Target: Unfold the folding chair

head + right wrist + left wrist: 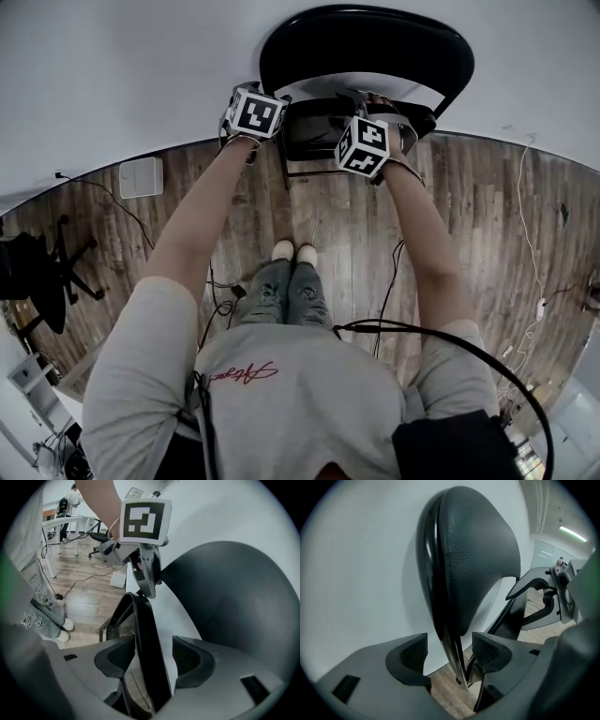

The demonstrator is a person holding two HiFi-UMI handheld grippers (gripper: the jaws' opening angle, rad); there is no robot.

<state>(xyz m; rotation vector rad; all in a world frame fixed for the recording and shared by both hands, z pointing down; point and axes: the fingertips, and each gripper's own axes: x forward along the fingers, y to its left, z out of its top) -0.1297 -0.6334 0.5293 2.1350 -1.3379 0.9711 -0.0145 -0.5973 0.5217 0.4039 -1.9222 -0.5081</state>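
**Head view, looking steeply down.** We see the folding chair [366,52] standing folded by the white wall [141,75], at the far edge of the plank floor [469,216]. The left gripper [258,114] sits at the chair's left edge and the right gripper [367,142] at its right edge, with both arms stretched forward. Between the shoes [293,251] and the chair's frame we see a strip of open planks. A cable [389,281] runs across it beside the right arm. An office chair [42,272] and a white box [141,176] lie well off to the left.

**Left gripper view.** The jaws of the left gripper [450,653] stand spread. The thin rim of the chair's padded panel [480,559] passes between the pads [415,652], with a gap on each side.

**Right gripper view.** The right gripper [152,659] is likewise spread, with the edge of a thin black panel [147,634] between its pads. One pad lies just beside that edge, and we cannot tell whether it touches. A gap shows at the other pad. The wall shows in the wedge between this panel and the padded one.
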